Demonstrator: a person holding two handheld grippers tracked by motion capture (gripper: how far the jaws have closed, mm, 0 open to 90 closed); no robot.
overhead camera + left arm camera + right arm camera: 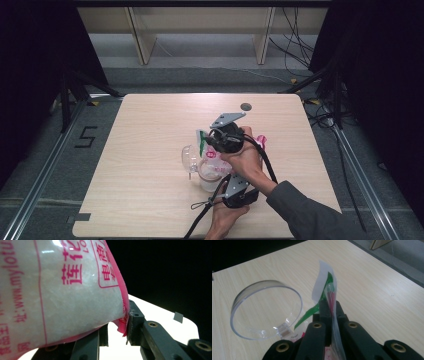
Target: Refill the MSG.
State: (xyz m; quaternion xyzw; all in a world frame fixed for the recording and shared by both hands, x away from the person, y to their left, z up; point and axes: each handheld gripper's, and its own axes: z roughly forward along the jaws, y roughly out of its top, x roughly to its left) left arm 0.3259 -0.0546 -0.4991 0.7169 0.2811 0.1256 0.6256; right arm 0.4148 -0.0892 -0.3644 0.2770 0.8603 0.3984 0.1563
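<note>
I'm clamping the right tool on the sugar bag's torn top and the left tool on its bottom edge, tipping it over the lidded jar mid-bench; pouring seems underway, the jar partly filled.

Soft, even light falls from above on the counter in the high view; shadows under things are faint and short, while both side edges sink into near black. The left gripper view is harshly split: the pink-printed bag sits very close and slightly soft, with small white glare spots near the top, the background black, the counter probably overexposed to plain white. The right gripper view is brighter and sharp, with reflections on the clear lid.
</note>
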